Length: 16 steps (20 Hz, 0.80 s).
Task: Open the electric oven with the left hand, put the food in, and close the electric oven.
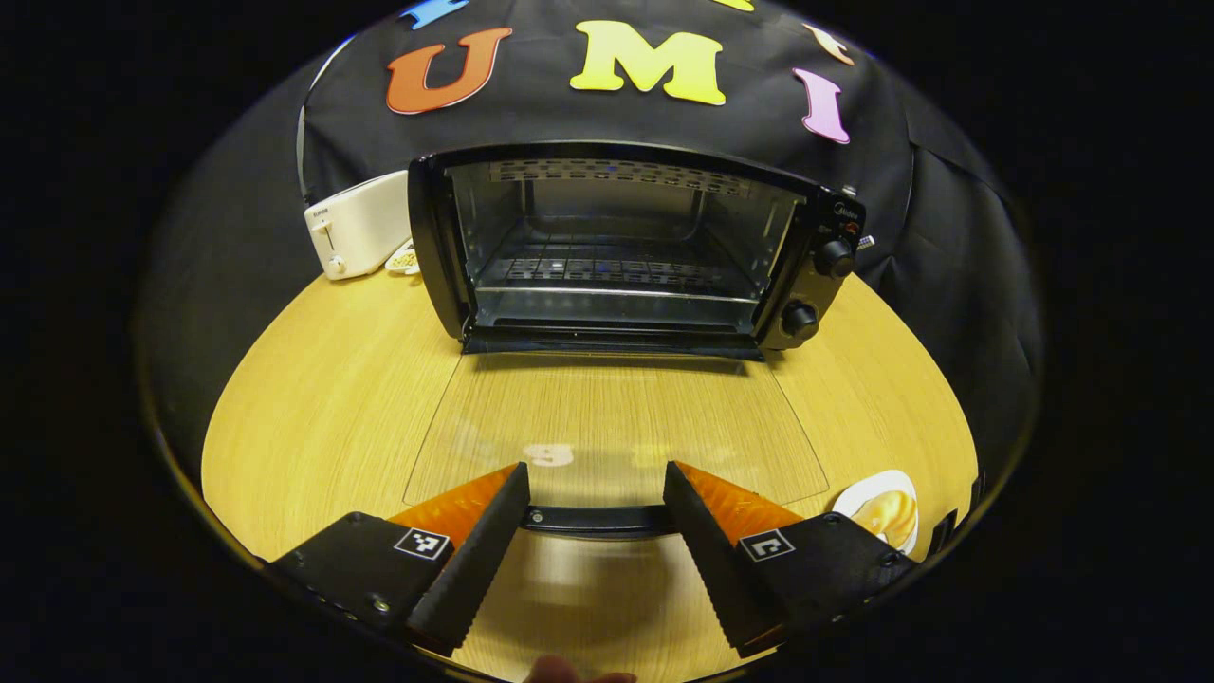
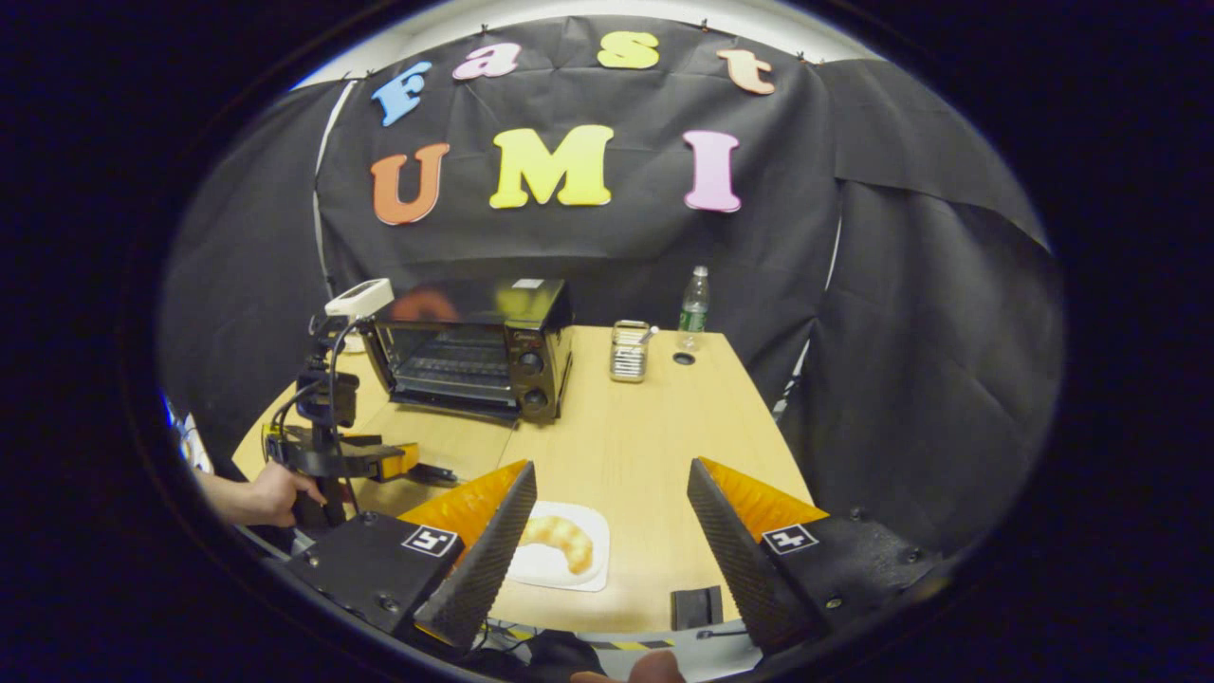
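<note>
with the oven (image 1: 626, 251) door (image 1: 616, 427) down and both jaws apart, the right gripper (image 2: 612, 512) could fumble the croissant (image 2: 561, 541) off its plate (image 2: 593, 569).

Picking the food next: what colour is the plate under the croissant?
White plate, golden-brown croissant on it; clearest in the right gripper view.
</note>
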Motion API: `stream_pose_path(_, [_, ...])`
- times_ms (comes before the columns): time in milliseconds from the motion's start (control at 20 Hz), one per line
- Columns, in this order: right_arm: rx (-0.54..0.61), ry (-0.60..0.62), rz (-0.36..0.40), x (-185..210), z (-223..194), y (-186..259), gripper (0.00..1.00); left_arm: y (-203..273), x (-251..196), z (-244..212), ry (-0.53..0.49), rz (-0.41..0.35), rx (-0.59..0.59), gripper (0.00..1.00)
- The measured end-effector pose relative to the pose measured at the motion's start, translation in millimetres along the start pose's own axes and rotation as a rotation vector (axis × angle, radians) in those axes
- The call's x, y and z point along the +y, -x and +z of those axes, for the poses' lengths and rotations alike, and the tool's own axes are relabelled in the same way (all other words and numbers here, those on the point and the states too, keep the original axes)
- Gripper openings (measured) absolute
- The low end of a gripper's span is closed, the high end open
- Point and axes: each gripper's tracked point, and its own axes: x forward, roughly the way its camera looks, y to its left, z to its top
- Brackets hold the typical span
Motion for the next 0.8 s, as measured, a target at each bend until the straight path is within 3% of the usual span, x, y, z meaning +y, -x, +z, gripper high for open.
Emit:
stream_pose_path(100, [0.034,0.029,0.052,5.2,-12.6,-11.9,1.0,9.8,-0.2,10.1,-0.004,0.001,-0.033,0.93])
stream_pose_path(450, [0.18,0.174,0.271,25.1,-65.9,-69.1,1.0,57.5,4.8,59.7,0.01,0.043,-0.164,0.93])
stream_pose_path(800, [0.322,0.353,0.431,36.5,-118.3,-121.2,0.99,128.7,8.7,92.7,0.068,0.107,-0.248,0.93])
